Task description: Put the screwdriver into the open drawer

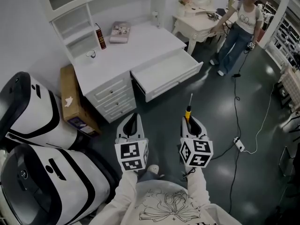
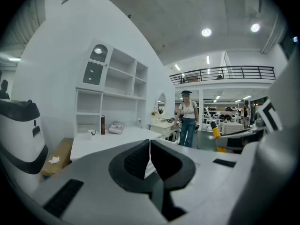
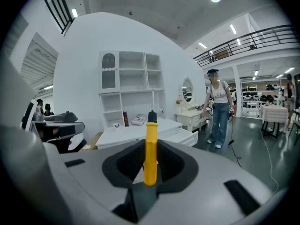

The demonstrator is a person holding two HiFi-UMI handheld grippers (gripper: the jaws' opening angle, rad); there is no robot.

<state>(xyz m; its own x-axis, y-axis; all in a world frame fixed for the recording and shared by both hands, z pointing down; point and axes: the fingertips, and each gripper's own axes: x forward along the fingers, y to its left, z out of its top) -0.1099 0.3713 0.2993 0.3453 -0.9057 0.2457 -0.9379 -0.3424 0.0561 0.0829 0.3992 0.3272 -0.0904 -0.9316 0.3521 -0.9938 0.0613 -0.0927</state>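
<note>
My right gripper [image 1: 191, 121] [image 3: 150, 161] is shut on the yellow handle of a screwdriver [image 1: 189, 109] [image 3: 150, 144], whose thin shaft points ahead toward the white desk [image 1: 126, 48]. The open drawer [image 1: 166, 73] [image 3: 180, 135] juts from the desk's right side, a stretch ahead of both grippers, and looks empty. My left gripper [image 1: 131, 123] [image 2: 150, 159] hangs beside the right one, jaws shut with nothing between them. The screwdriver's handle also shows at the right in the left gripper view [image 2: 215, 132].
On the desk stand a dark red can [image 1: 100, 36], a small packet [image 1: 120, 32] and a ring-shaped item [image 1: 90, 54]. A cardboard box [image 1: 72, 99] leans left of the desk. Two white-and-black machines [image 1: 33, 149] fill the left. A person [image 1: 239, 27] stands at a dressing table [image 1: 197, 22]. Cables [image 1: 248, 135] cross the floor.
</note>
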